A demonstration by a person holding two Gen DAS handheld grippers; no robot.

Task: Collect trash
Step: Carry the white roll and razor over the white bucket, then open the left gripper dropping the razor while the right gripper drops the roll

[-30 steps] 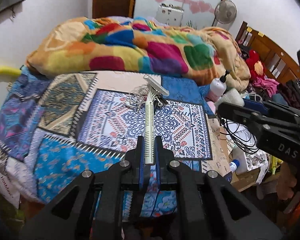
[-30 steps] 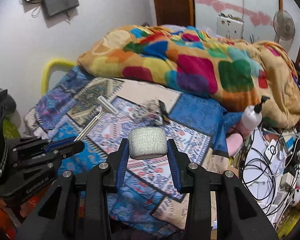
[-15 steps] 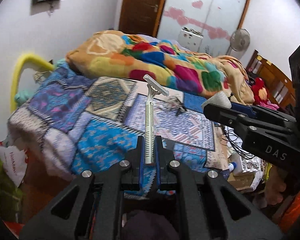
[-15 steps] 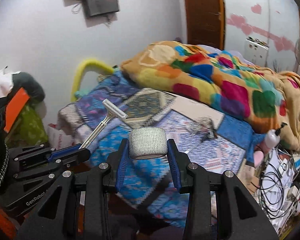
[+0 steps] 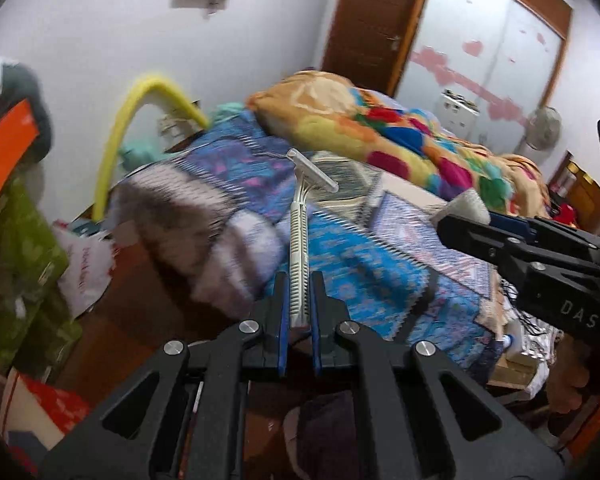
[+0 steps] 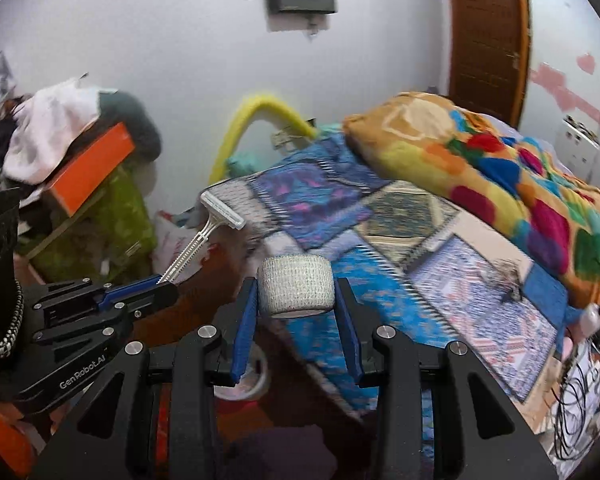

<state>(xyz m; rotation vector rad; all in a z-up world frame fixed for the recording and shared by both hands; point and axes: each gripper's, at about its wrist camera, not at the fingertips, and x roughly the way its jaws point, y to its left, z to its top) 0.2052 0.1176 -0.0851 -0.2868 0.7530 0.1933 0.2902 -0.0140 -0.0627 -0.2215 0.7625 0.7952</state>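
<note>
My left gripper (image 5: 299,300) is shut on a white disposable razor (image 5: 300,236), held by the handle with its head pointing forward. The razor also shows in the right wrist view (image 6: 204,236), sticking out of the left gripper (image 6: 160,284). My right gripper (image 6: 296,300) is shut on a white bandage roll (image 6: 296,290). In the left wrist view the right gripper (image 5: 472,220) is at the right, with the roll (image 5: 466,204) at its tip. Both are held in the air beside the bed's left corner.
The bed (image 6: 440,240) has a patterned blue sheet and a colourful blanket (image 6: 500,152). Left of it stand a green box (image 6: 108,220), an orange box (image 6: 88,168) with clothes on top, and a yellow hoop (image 6: 244,120). Cables (image 6: 580,400) lie at the right.
Both grippers have swung left, away from the middle of the bed toward its left corner and the boxes by the wall. Both hold the same things as before.
</note>
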